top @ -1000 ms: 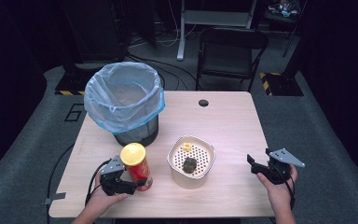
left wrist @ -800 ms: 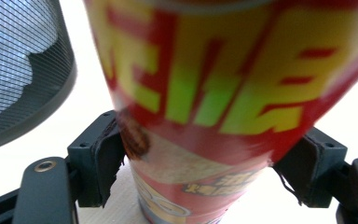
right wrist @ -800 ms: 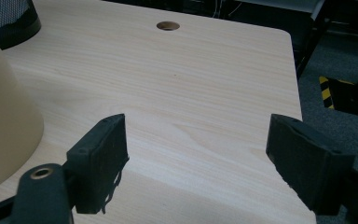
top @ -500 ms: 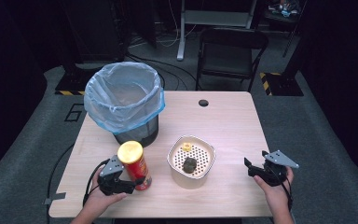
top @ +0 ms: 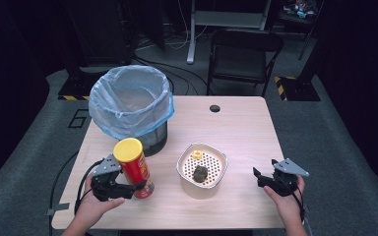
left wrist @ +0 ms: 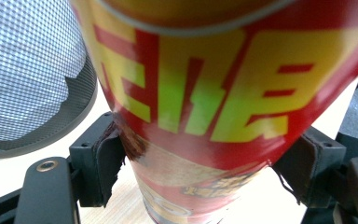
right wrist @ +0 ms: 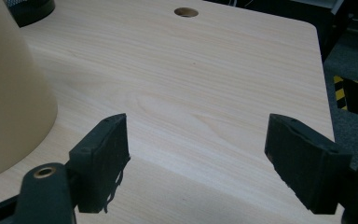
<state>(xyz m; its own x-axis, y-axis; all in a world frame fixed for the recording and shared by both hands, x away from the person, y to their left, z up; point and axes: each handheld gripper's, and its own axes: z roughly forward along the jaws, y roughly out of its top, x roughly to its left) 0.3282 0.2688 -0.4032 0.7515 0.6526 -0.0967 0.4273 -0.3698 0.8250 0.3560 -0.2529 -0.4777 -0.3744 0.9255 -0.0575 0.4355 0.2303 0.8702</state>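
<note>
since a second ago the can (top: 133, 168) has tipped a little in the left gripper (top: 123, 189), whose jaws clench it just beside the bin (top: 130, 105). right gripper (top: 266, 178) hovers released. next, likely: lift the can over the bin.

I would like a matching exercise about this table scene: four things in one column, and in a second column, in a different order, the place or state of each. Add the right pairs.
Things
1. chip can
2. trash bin
3. cream bowl
4. right gripper

Places or states
A. open above bare table wood, holding nothing
B. lined with a pale blue bag, at the table's far left
C. clamped between the left gripper's jaws
D. holds a yellow piece and a dark lump on a perforated insert

Pairs: 1-C, 2-B, 3-D, 4-A
</note>
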